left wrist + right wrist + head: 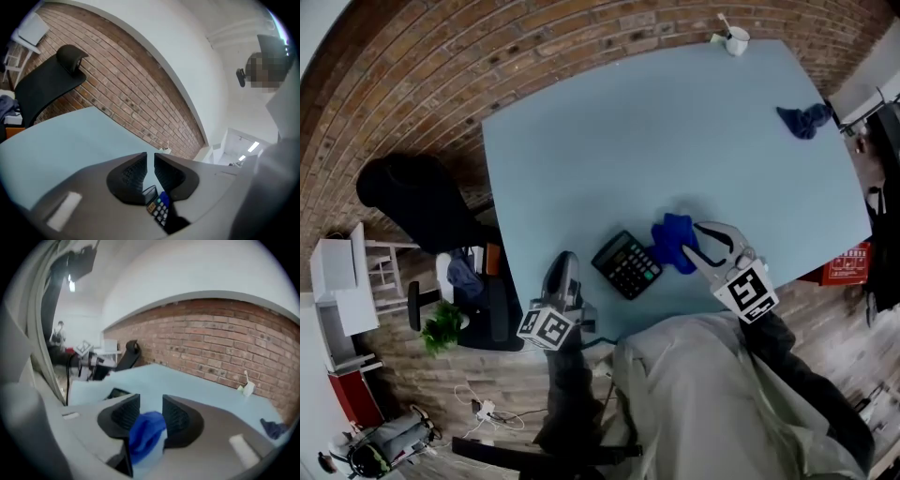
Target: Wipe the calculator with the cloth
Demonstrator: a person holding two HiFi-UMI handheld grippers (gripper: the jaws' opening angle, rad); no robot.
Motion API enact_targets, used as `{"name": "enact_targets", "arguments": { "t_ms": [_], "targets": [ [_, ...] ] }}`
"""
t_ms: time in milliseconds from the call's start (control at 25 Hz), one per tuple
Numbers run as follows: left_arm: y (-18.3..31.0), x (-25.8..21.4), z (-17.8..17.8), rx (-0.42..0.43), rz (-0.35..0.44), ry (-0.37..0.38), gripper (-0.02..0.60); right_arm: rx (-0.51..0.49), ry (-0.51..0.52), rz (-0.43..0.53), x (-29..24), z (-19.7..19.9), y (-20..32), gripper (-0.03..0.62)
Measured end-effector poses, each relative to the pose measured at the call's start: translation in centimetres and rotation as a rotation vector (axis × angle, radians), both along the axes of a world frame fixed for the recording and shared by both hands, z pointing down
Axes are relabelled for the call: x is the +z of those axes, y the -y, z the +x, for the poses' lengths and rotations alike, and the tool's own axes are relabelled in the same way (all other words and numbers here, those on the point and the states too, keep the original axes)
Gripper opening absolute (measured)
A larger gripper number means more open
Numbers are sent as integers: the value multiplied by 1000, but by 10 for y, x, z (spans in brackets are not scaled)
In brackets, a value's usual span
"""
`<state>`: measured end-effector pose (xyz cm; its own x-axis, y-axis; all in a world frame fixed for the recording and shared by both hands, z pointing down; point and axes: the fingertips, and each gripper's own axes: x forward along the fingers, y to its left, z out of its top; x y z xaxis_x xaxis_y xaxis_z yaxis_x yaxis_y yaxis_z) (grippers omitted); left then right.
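A white cup (737,41) is standing at the far edge of the table (675,141), with something thin sticking up out of it; what it is cannot be told.

A black chair (422,202) is sitting off the table's left edge. The middle and far part of the table is lying bare, giving wide room. A dark rag (803,120) is lying near the right edge.

The left gripper (565,258) is hovering by the near edge, its jaws standing only a narrow slit apart with nothing between them. The calculator (626,264) is lying just to its right, close to the near edge, tilted to that edge. The blue cloth (673,239) is lying bunched just beside the calculator's right corner. The right gripper (696,242) is reaching in from the right, its jaws standing apart with the cloth lying loosely between them, the pads not pressing on it.
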<state>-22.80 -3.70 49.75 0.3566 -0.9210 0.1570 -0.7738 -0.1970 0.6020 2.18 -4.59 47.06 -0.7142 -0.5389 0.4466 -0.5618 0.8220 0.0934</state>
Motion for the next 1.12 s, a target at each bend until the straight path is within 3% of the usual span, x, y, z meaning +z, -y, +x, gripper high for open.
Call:
{"name": "enact_targets", "arguments": {
  "t_ms": [200, 320, 720, 1120],
  "targets": [
    [-26, -27, 19, -69, 22, -127, 6, 45, 491, -133, -48, -7, -5, 62],
    [-32, -33, 41, -54, 23, -191, 6, 77, 620, -261, -38, -10, -8, 2],
    [-38, -35, 78, 11, 10, -247, 6, 75, 611, -392, -7, -20, -36, 2],
    [-40, -34, 80, 20, 3, -273, 6, 74, 555, -423, 6, -25, -45, 2]
  ]
}}
